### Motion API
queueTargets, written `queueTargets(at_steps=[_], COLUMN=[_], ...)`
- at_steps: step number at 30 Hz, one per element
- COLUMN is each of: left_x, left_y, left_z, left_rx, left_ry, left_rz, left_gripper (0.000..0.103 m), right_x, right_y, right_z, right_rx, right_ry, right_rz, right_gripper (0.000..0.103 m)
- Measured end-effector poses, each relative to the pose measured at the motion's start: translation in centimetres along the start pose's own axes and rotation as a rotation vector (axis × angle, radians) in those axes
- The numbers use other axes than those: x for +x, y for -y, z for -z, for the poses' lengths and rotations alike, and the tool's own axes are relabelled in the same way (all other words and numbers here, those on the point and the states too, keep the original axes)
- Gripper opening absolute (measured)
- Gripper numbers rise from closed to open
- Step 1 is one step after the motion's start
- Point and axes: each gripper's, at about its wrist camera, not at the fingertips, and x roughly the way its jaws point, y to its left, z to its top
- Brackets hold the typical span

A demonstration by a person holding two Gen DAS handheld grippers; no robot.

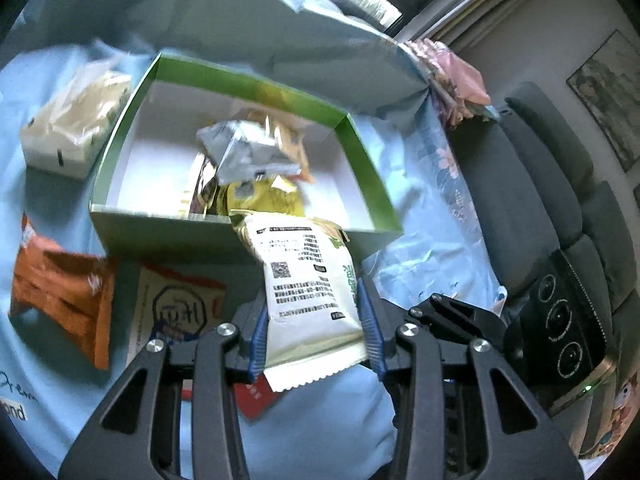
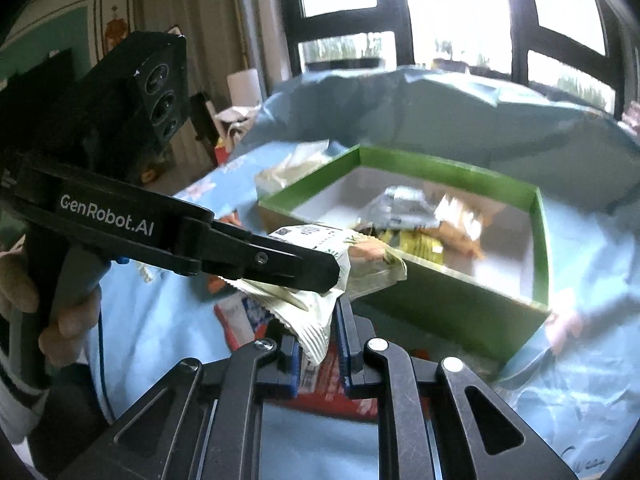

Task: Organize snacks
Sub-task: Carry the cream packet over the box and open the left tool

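Green box (image 1: 362, 168), white-lined, is seen open on the blue cloth (image 1: 320, 432) — inside, a loose heap: a grey packet (image 1: 244, 152) on top, yellow packets (image 1: 276, 198) and an orange-tan one beneath.

White snack packet (image 1: 308, 292) is held raised just in front of the box's near wall, its long axis pointing toward the box. Left gripper (image 1: 316, 316) is clamped across its width; right gripper (image 2: 318, 344) is closed narrowly on its crimped end.

Orange packet (image 1: 60, 296) is left on the cloth.
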Motion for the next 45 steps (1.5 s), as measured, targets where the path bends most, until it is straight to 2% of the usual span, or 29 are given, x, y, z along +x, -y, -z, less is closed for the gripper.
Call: queueTargets(at_steps=[10, 17, 34, 45], left_x=[-0.2, 1.0, 4.7, 4.9], left_y=[0.1, -1.6, -4.1, -4.6], left_z=[-5.4, -8.2, -9.3, -9.1], left_rx=[0.022, 0.001, -0.067, -0.075], left_ry=[0.099, 0.133, 0.102, 0.085], left_rz=[0.013, 0.012, -0.054, -0.08], left_gripper=[0.04, 0.04, 0.04, 0.04], right_x=[0.7, 3.3, 8.6, 9.4], right_y=[1.6, 2.9, 5.2, 5.2], right_z=[-4.9, -7.0, -6.8, -6.5], right_rx=[-0.041, -0.052, -0.013, -0.004], right_ry=[0.077, 0.077, -0.023, -0.052], right_rz=[0.061, 0.076, 0.083, 0.091], right_gripper=[0.016, 0.016, 0.016, 0.016])
